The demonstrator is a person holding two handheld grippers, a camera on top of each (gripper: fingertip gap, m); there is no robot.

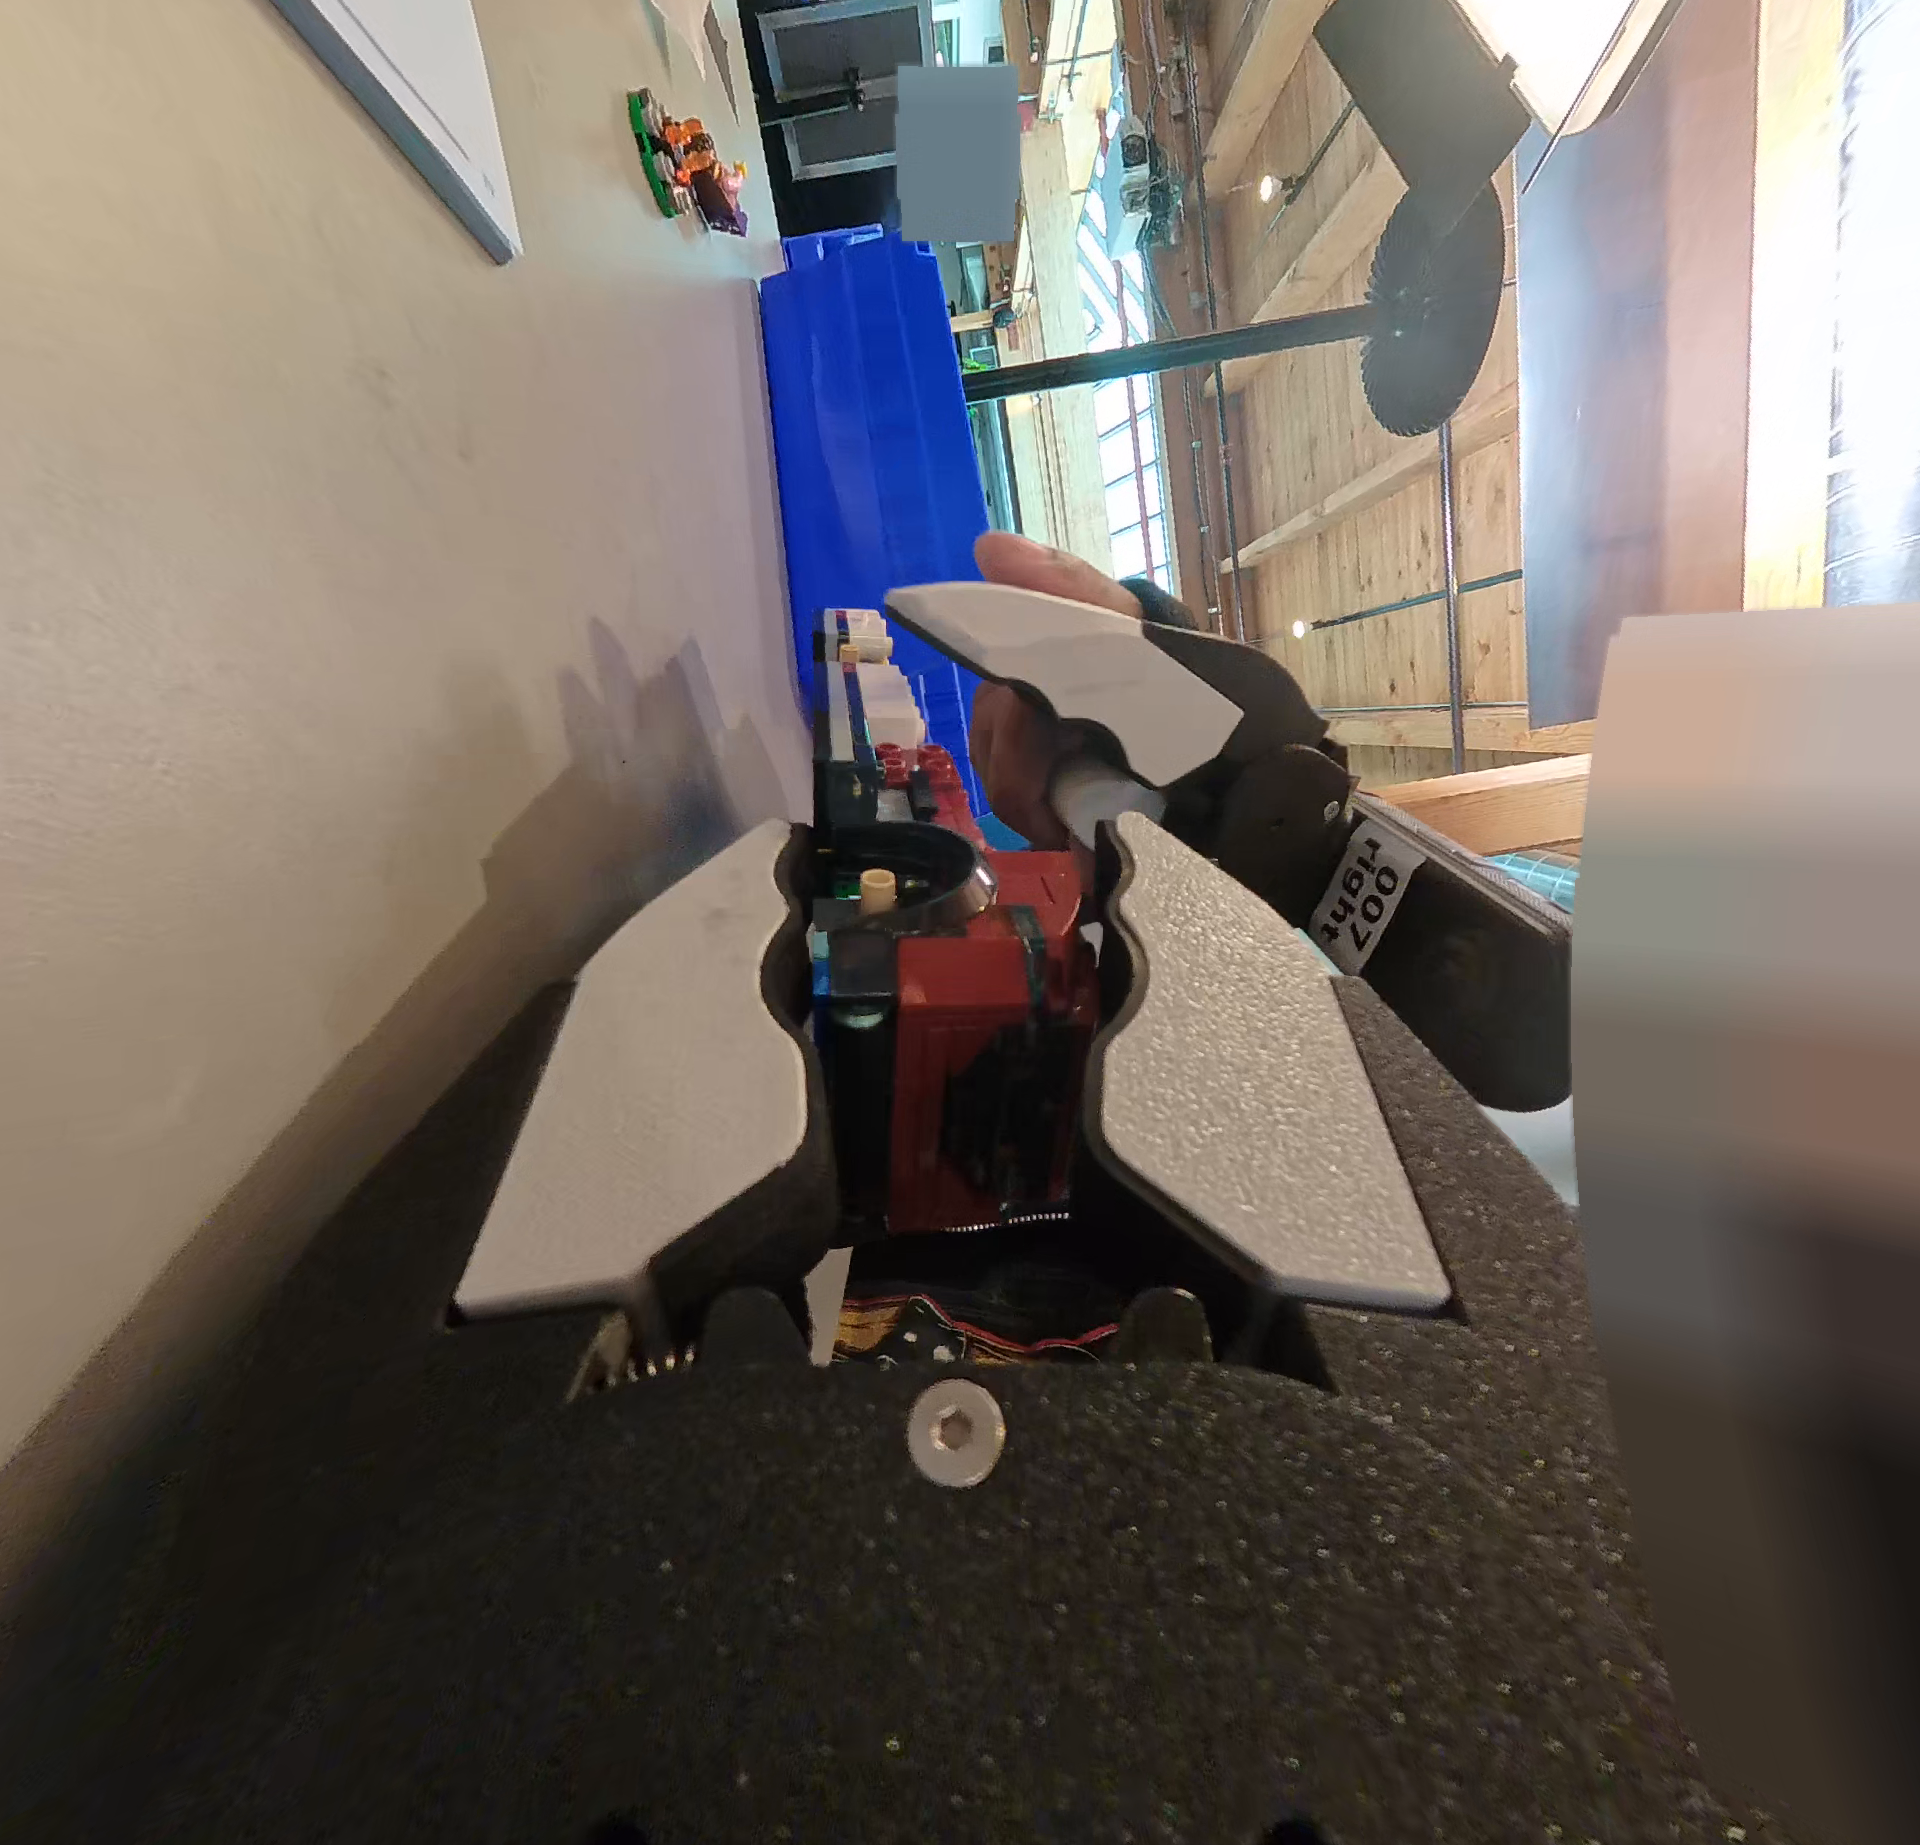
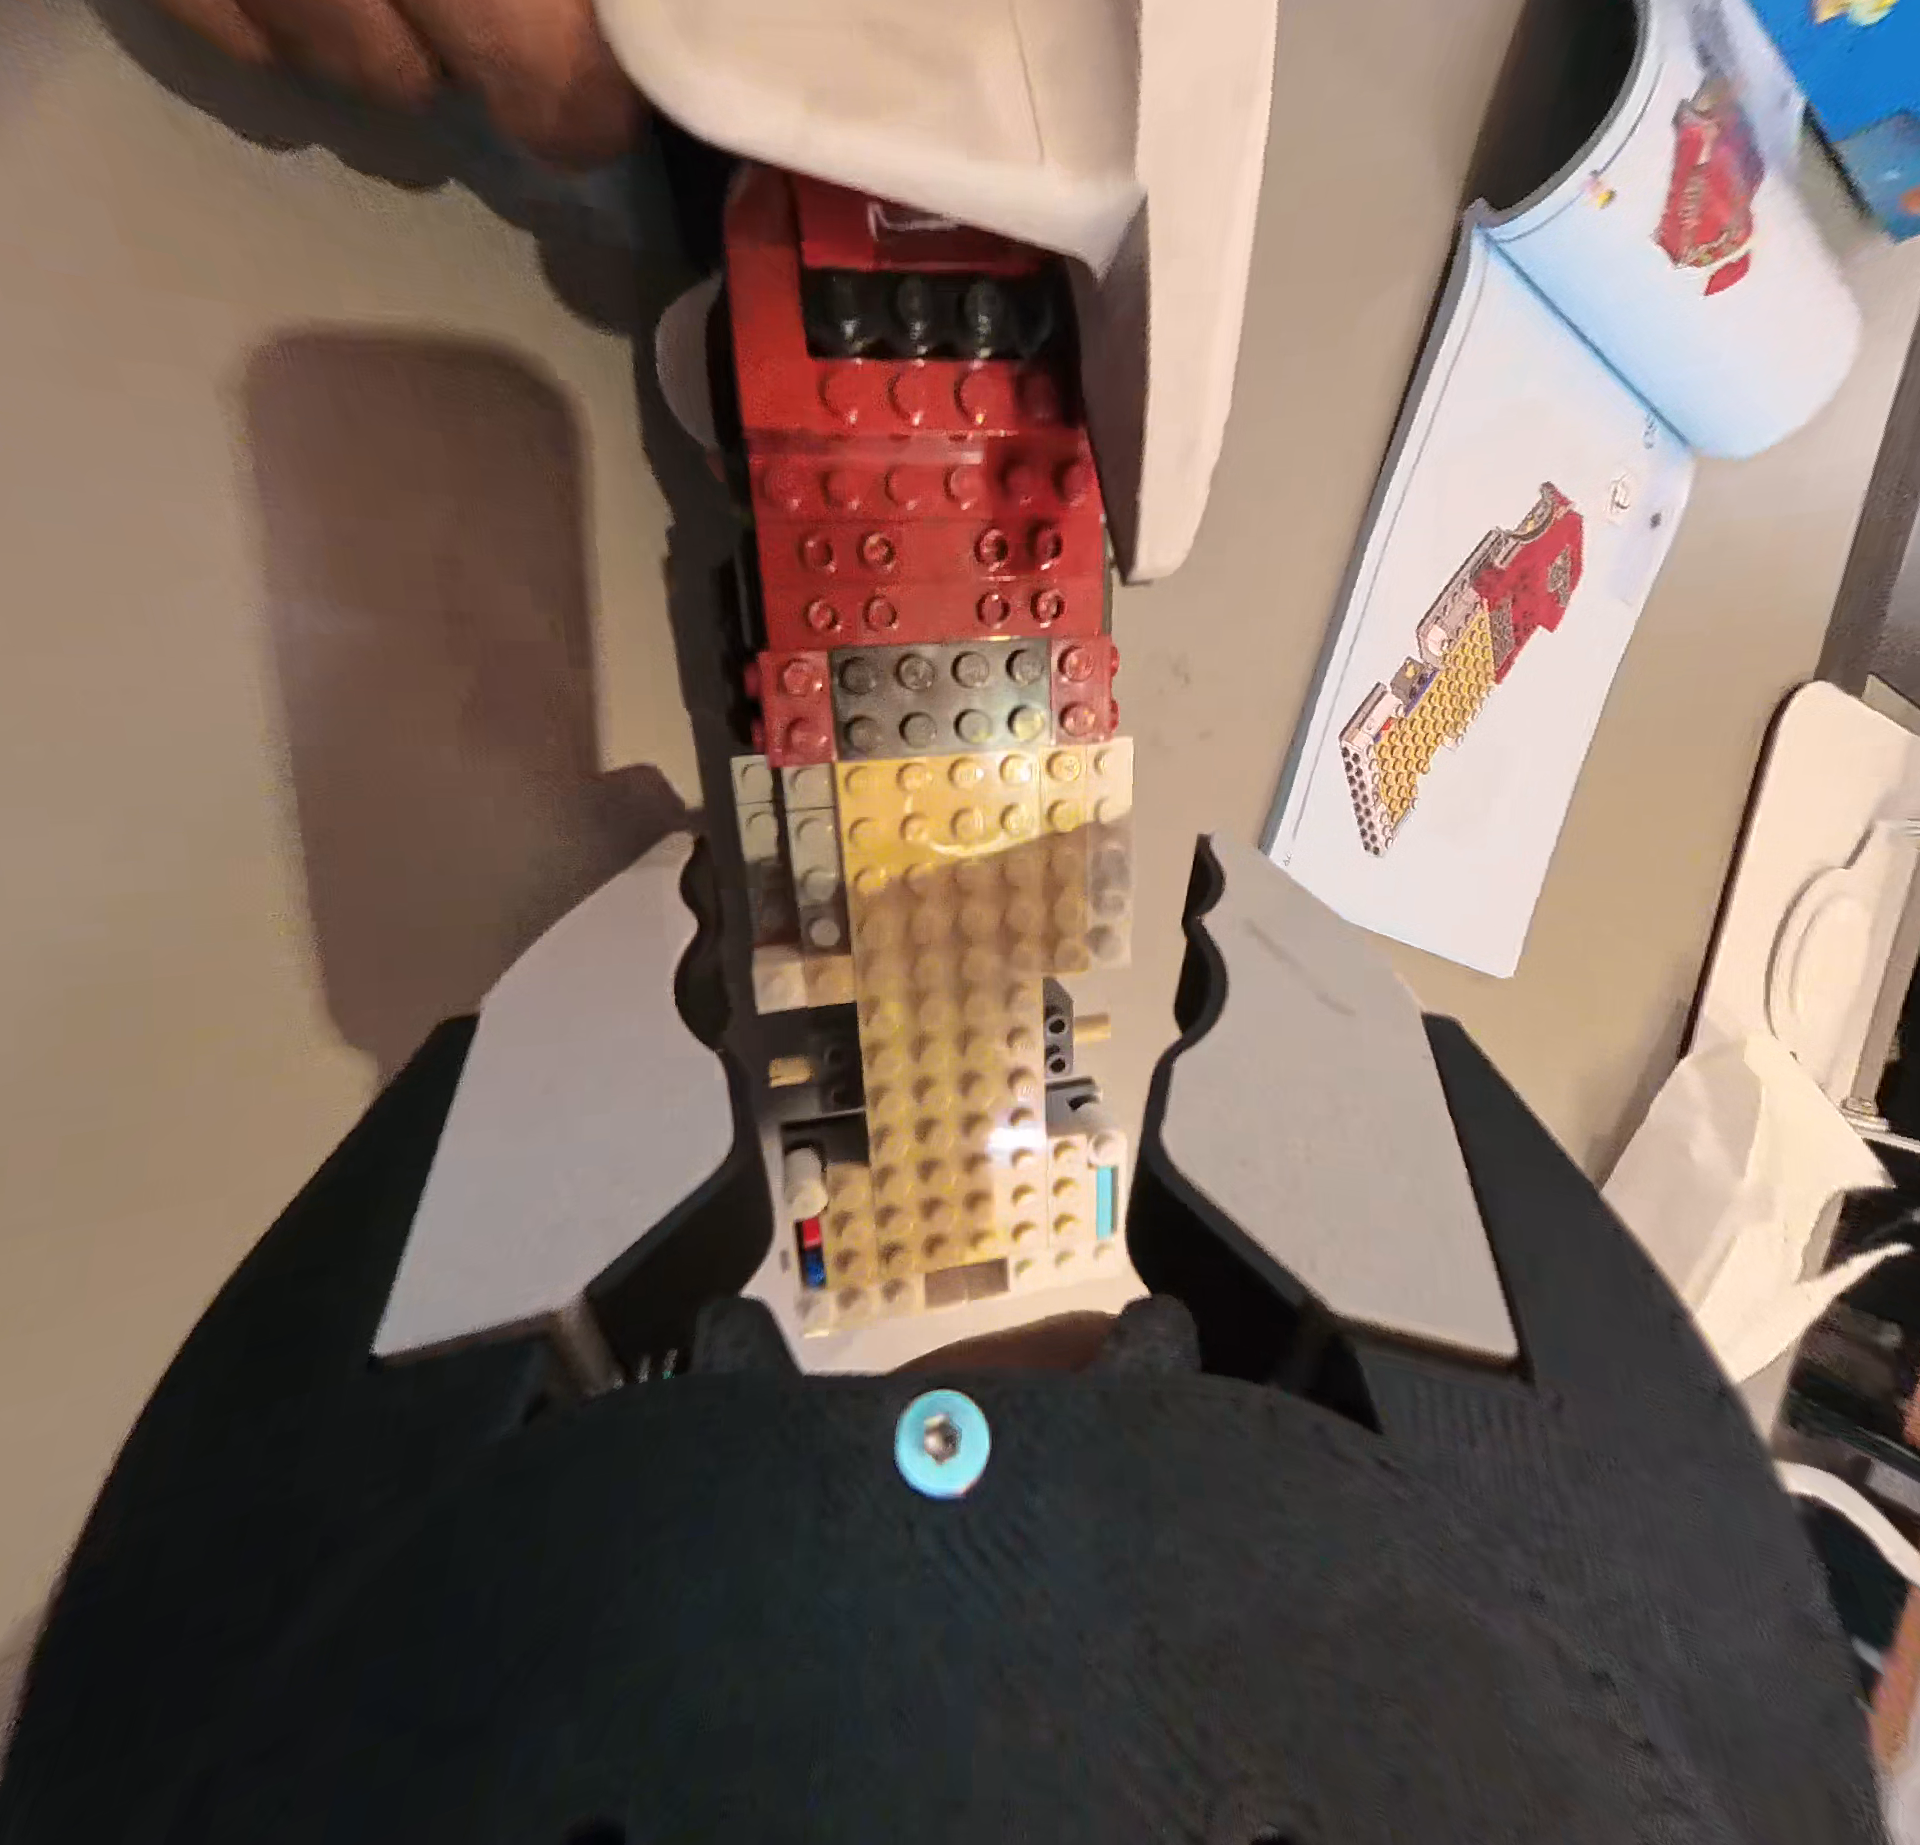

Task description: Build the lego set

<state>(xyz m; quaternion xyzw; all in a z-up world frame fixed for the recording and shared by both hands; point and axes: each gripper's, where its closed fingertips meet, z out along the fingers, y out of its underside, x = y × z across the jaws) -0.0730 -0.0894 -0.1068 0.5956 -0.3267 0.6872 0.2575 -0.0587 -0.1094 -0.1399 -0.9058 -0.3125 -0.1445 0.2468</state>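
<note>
My left tongs (image 1: 945,922) clamp the brick model's (image 2: 935,652) red end; right tongs (image 2: 951,954) straddle it, apart.

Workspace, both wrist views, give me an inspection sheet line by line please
Surface: beige tabletop, bare around the model.
Job's things: brick-built model, red at the far end, tan studded plate at the near end.
Clutter: open instruction booklet; blue bin; small brick build; white paper.
Grippers: left gripper clamped on the model's red end; right gripper open, straddling the tan end, gap at the right finger.
Cables: nothing seen on the table.
Surroundings: wood-panelled wall, black pole.
</note>
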